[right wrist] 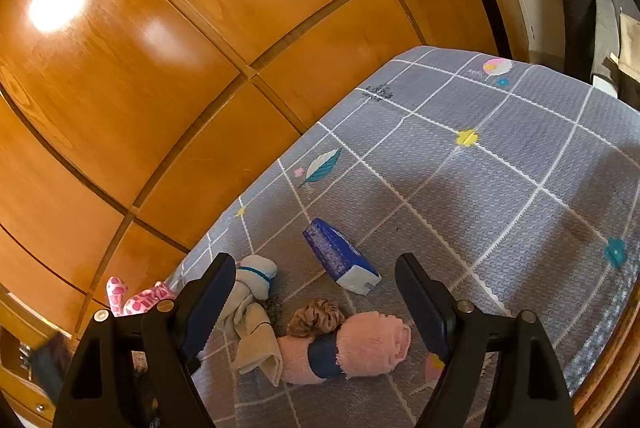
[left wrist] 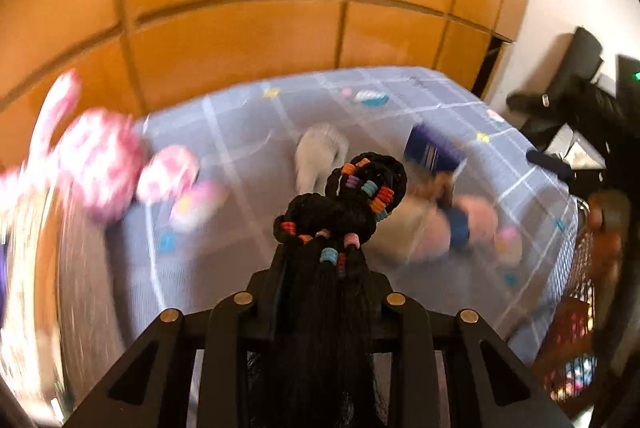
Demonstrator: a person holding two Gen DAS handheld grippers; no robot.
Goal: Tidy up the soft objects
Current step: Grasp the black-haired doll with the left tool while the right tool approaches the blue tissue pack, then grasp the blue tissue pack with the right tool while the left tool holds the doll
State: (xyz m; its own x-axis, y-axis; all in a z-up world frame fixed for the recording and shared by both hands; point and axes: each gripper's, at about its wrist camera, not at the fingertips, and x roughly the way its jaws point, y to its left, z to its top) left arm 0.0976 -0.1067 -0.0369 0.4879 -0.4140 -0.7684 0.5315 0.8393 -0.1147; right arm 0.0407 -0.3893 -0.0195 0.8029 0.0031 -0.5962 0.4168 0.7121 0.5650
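The left gripper (left wrist: pixel 320 248) clamped a black braided hairpiece (left wrist: pixel 344 203) with coloured beads; the right gripper (right wrist: pixel 316 292) hung apart above a fuzzy pink towel roll (right wrist: pixel 360 346) on the quilted mat (right wrist: pixel 500 187).

Pink plush toy (left wrist: pixel 100 163) motion-blurred, edge-cropped.

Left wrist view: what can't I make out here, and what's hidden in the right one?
- Pink toy, left wrist view: motion blur; shape unreadable.
- Left gripper fingers: covered by the black hairpiece they clamp.
- Brown hair bun, right wrist view: partly behind the pink towel roll.
- Pink toy, right wrist view: mostly hidden by the right gripper, which is open.
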